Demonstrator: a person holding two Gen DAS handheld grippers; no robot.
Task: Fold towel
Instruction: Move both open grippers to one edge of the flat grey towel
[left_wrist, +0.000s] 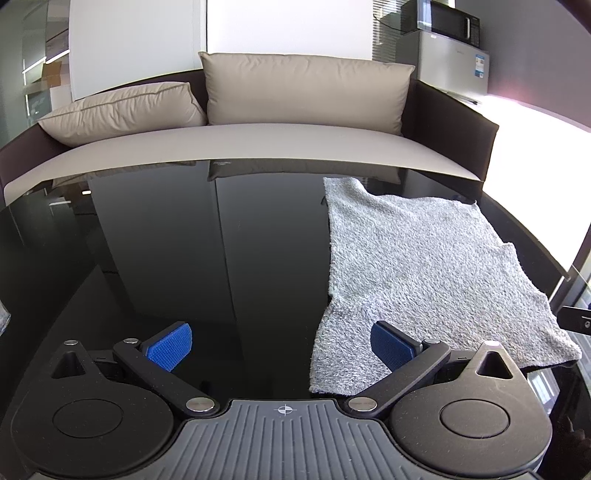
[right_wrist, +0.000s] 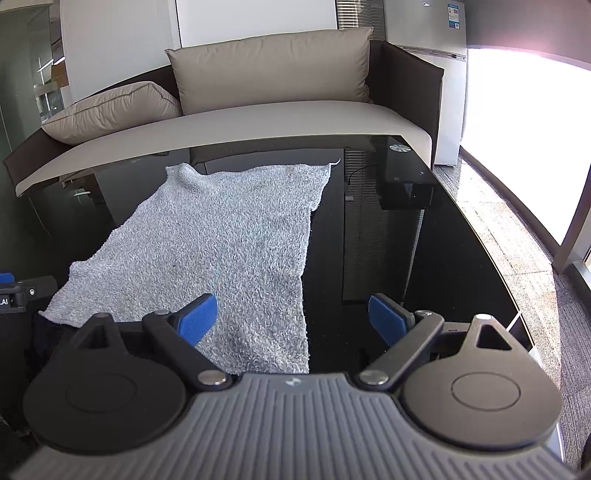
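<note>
- Towel (left_wrist: 424, 273) lies spread on the black glass table (left_wrist: 184, 258), roughly flat, edges uneven, one far corner humped. No fold shows yet, so you are judged to be at the approach-and-grasp step.
- In the left wrist view the towel sits at 2 o'clock from your left gripper (left_wrist: 284, 347); its near edge reaches down to about 5 o'clock, close to the gripper body.
- Left gripper: jaws wide apart, nothing between them. Its right pad (left_wrist: 388, 345) shows in front of the towel's near edge; contact cannot be confirmed.
- Right gripper (right_wrist: 291, 317): jaws spread wide, not clamped. The towel's near right edge lies between the pads in the picture; the left pad (right_wrist: 197, 317) overlaps the cloth.
- Next move, as judged: bring each gripper onto a near corner, close on cloth only, then lift and carry toward 12 o'clock.
- Around: sofa (right_wrist: 258, 122) with cushions at 12 o'clock beyond the table; small black box (right_wrist: 406, 192) on the table at 1 o'clock in the right view, well apart from the towel.
- Nothing lies on the towel.
</note>
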